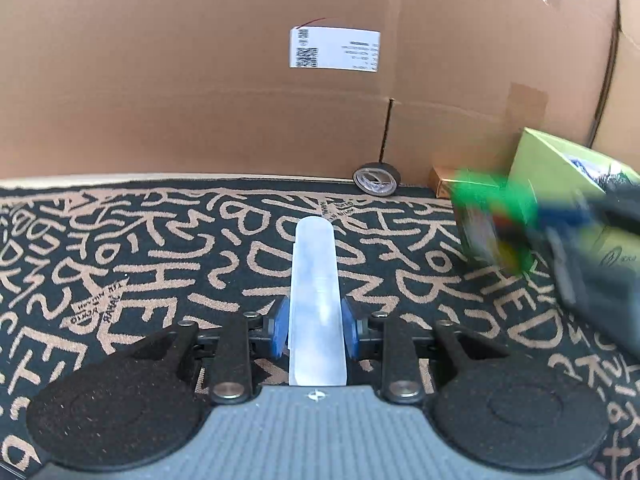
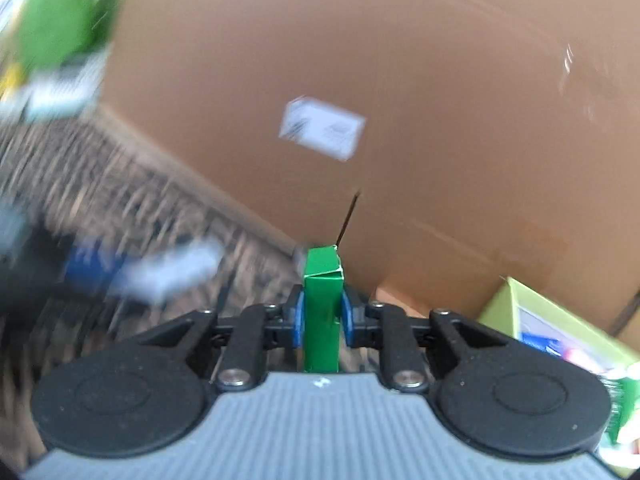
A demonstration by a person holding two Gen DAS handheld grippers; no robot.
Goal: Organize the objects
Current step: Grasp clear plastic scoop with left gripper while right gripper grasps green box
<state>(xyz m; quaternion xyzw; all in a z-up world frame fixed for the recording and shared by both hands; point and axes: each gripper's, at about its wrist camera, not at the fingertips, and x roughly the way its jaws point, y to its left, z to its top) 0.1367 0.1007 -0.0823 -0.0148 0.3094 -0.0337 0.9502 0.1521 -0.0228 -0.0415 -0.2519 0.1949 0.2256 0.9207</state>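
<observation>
Over patterned woven cloth (image 1: 120, 240): left tongs (image 1: 316, 326) clamp frosted plastic strip (image 1: 316, 300); right tongs (image 2: 322, 316) clamp green carton (image 2: 322, 300).

Tape roll (image 1: 376, 179) on cloth (image 1: 160, 240), against cardboard wall (image 1: 200, 100)

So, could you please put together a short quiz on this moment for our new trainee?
1. True or false: the left tongs are shut on a translucent white case.
2. What colour is the carton in the right tongs?
3. The tape roll stands: A) against the cardboard wall, B) in the lime-green box.

Key: 1 true; 2 green; 3 A.
</observation>
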